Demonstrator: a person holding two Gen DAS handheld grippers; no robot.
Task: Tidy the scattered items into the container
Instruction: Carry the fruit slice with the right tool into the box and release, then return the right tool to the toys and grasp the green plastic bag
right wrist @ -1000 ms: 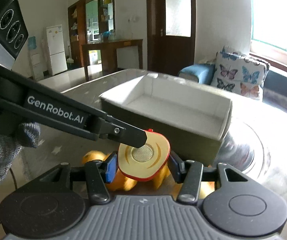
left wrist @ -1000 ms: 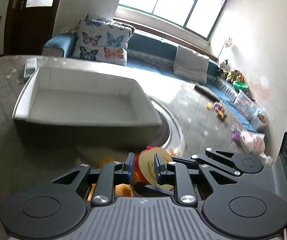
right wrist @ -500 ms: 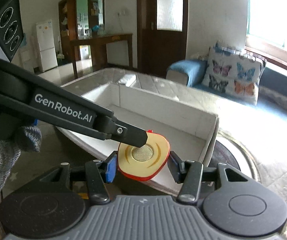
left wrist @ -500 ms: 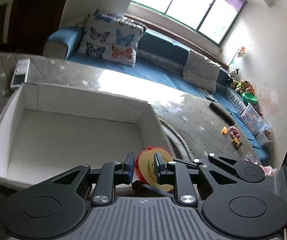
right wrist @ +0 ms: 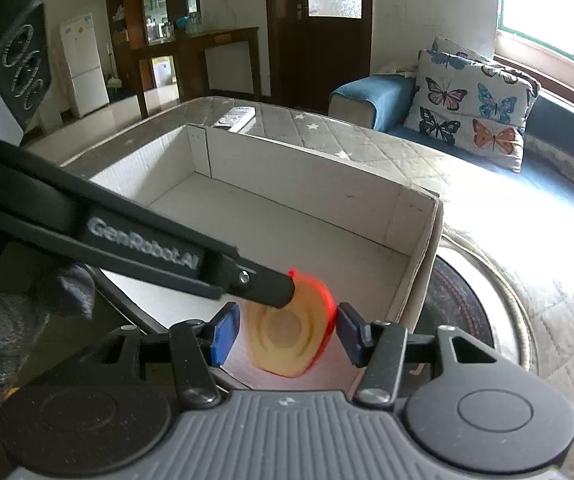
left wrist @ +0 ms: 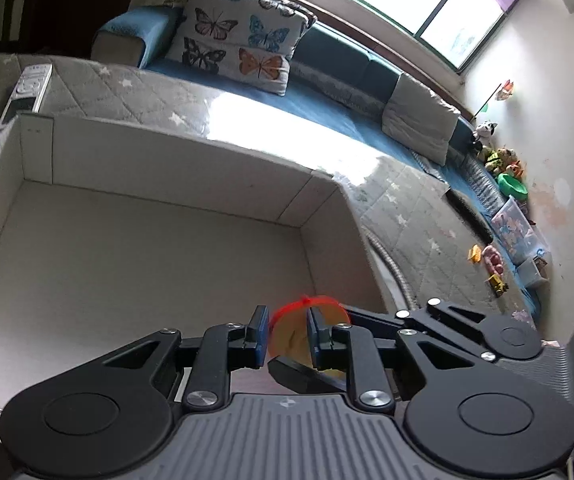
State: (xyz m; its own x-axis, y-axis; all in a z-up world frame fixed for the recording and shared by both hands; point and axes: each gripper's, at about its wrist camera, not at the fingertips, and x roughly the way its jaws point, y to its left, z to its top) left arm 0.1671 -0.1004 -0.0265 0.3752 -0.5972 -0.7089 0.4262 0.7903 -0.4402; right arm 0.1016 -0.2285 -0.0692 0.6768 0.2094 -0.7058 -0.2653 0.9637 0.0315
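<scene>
A toy apple half (right wrist: 291,336), red skin and yellow cut face, hangs over the near corner of the white cardboard box (right wrist: 319,208). It looks motion-blurred. In the left wrist view the left gripper (left wrist: 285,336) has its blue pads a little apart, with the apple half (left wrist: 291,330) between them and a small gap at the left pad. In the right wrist view the right gripper (right wrist: 289,336) is open, its pads standing clear on both sides of the apple half. The left gripper's black finger (right wrist: 263,286) touches the apple half from the left. The box (left wrist: 147,256) is empty inside.
The box sits on a grey quilted surface (right wrist: 367,144). A white remote control (left wrist: 27,92) lies beyond the box's far left corner. A round dark mat (right wrist: 459,292) lies right of the box. A blue sofa with a butterfly pillow (right wrist: 471,108) stands behind. Small toys (left wrist: 491,264) lie on the floor.
Both grippers rose and moved forward over the box with the apple half. The left gripper's pads have spread slightly and the apple half now looks blurred.
</scene>
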